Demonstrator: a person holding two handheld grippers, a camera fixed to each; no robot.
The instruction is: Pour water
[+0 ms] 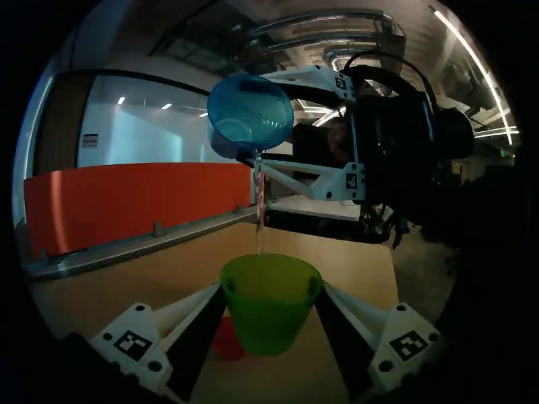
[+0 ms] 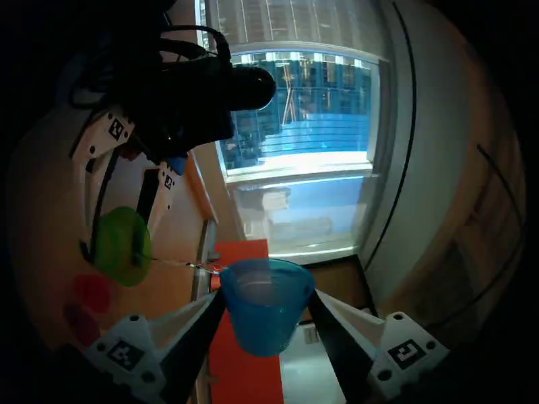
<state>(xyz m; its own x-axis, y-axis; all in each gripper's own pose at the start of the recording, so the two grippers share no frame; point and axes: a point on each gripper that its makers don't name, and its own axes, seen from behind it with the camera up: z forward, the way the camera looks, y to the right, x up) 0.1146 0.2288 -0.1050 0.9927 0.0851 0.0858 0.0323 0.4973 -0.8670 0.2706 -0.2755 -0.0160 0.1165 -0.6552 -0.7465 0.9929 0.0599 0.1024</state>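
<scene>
Left gripper: its fingers pinched a green cup from both sides and held it upright.
Right gripper: its fingers clamped a blue cup, raised high and tipped over on its side.
Water: a thin stream fell from the blue cup's lip into the green cup's open mouth.
Green cup's place: directly beneath the blue cup, low over the wooden bench; whether it touched the bench could not be told.
Alongside: a red object lay just beside the green cup.
Backdrop: an orange partition ran along the bench's far edge.
</scene>
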